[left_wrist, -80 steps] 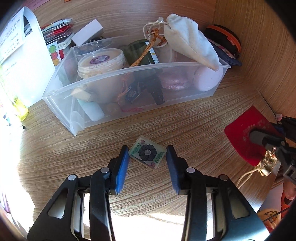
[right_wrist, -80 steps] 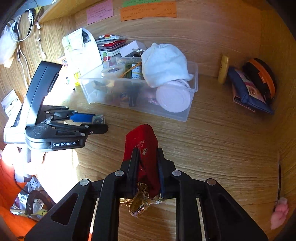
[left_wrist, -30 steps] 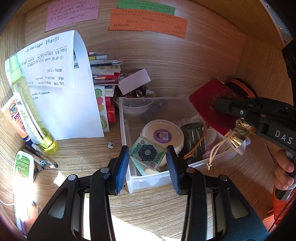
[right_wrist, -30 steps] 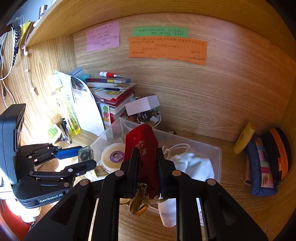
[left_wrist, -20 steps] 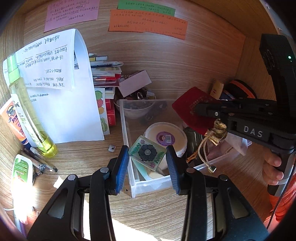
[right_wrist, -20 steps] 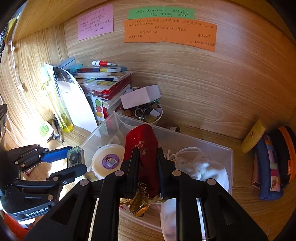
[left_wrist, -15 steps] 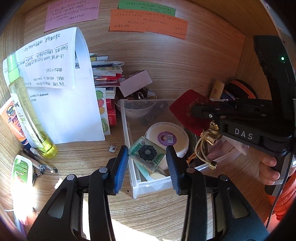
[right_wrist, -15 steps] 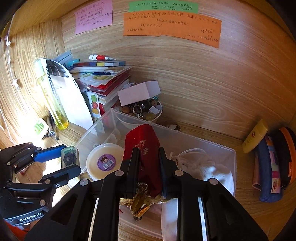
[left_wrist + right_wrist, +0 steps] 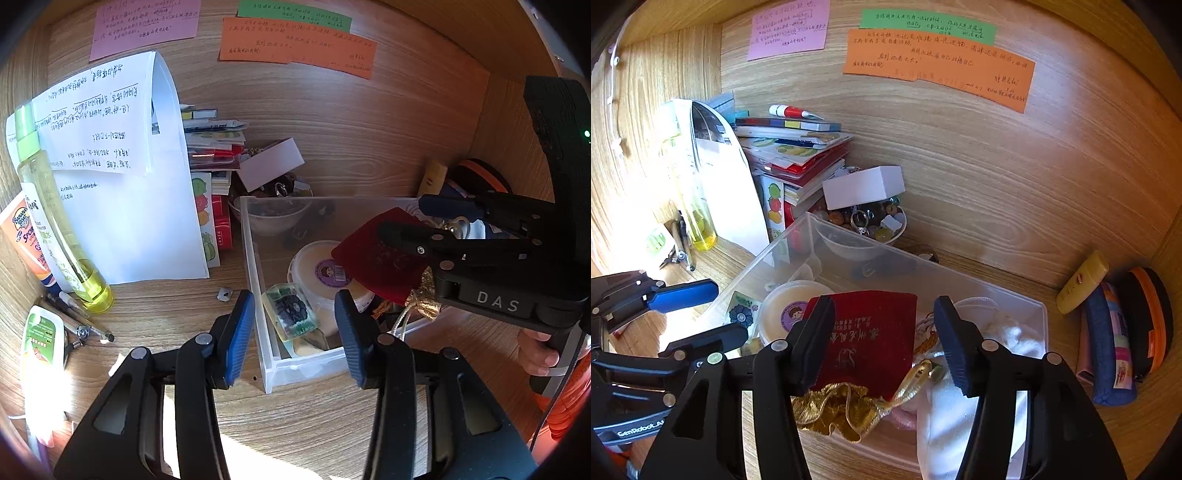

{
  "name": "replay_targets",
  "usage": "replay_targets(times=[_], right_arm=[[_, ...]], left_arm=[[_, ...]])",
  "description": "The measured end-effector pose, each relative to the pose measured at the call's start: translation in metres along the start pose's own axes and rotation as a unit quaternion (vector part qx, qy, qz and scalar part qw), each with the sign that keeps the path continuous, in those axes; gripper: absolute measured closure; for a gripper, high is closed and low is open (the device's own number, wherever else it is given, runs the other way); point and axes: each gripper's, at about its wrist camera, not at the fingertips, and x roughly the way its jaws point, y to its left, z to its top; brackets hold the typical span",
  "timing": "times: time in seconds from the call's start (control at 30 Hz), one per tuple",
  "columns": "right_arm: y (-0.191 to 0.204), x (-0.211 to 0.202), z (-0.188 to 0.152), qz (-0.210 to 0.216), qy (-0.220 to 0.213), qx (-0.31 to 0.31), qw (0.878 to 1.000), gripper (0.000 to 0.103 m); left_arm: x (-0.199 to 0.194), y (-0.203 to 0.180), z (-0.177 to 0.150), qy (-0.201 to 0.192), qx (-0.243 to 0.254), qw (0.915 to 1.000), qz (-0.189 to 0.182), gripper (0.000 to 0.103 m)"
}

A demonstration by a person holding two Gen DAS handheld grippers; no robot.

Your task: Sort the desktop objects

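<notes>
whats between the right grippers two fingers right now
The red pouch with its gold neck, lying loose over the clear bin. The right gripper has just been opening; neither pad presses it, as the right wrist view shows.

- You have three handwritten notes stuck on the wooden back wall: a pink note [image 9: 146, 26], a green note [image 9: 293, 15] and an orange note [image 9: 297, 46].
- At your left, a yellow-green spray bottle [image 9: 55, 221] stands on the table [image 9: 314, 424], touching a curled white sheet [image 9: 122, 177].
- Behind that sheet, a stack of books [image 9: 792, 155] carries a red-and-white tube [image 9: 792, 111].
</notes>
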Motion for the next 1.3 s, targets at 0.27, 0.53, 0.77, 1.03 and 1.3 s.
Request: replay_targets(times=[0.27, 0.53, 0.77, 1.03, 1.3], right_arm=[[-0.003, -0.024, -0.006, -0.006, -0.021, 0.001, 1.000, 0.034], [-0.010, -0.047, -0.017, -0.007, -0.034, 0.012, 0.999, 0.022], [-0.017, -0.062, -0.034, -0.002, -0.032, 0.018, 0.999, 0.022], [-0.024, -0.080, -0.056, -0.001, -0.042, 0.026, 0.999, 0.021], [-0.029, -0.097, -0.076, 0.000, -0.059, 0.037, 0.998, 0.014]], left_arm=[[-0.011, -0.006, 0.003, -0.015, 0.006, 0.9999, 0.001, 0.051], [-0.021, -0.019, 0.005, -0.023, 0.013, 0.9996, 0.011, 0.038], [-0.033, -0.030, 0.003, -0.027, 0.010, 0.9992, 0.026, 0.023], [-0.049, -0.046, -0.003, -0.044, 0.011, 0.9974, 0.056, 0.009], [-0.055, -0.055, -0.013, -0.050, 0.001, 0.9955, 0.080, 0.008]])
